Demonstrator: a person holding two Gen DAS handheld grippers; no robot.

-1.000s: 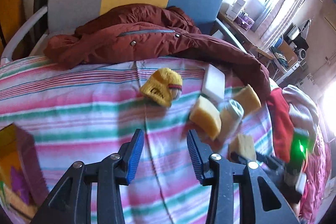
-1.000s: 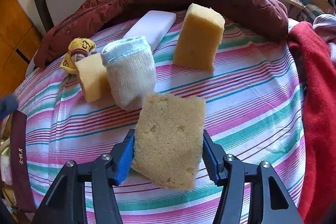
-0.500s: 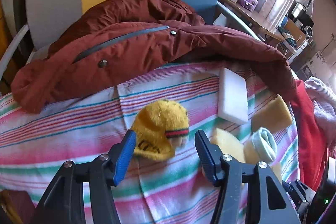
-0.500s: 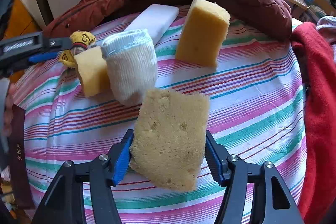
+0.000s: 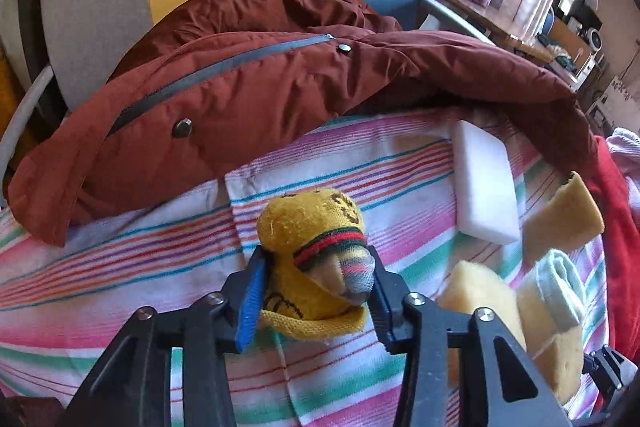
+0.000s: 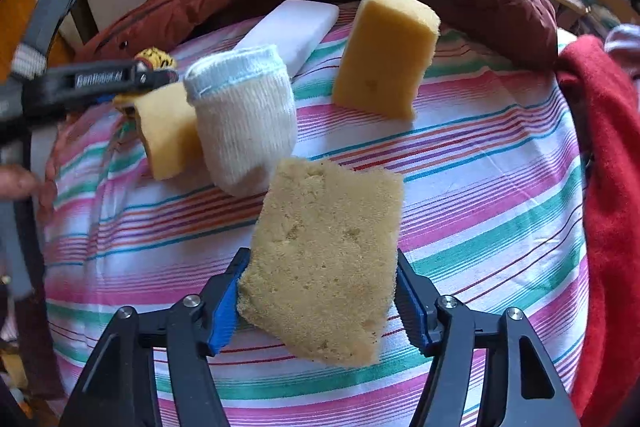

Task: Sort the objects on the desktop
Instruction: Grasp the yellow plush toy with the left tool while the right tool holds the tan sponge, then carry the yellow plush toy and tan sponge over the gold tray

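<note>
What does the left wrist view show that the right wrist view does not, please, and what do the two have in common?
Only the left wrist view shows the left gripper closing around the yellow sock, and the jacket's zip and snaps.

Only the right wrist view shows the right gripper opening, with the coarse sponge between its pads, and the standing sponge's full face.

Both show the striped cloth, maroon jacket, white block, white sock and red garment.

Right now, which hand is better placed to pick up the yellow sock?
Left. Its fingers are closing around the yellow sock. The right gripper is opening around a sponge.
</note>
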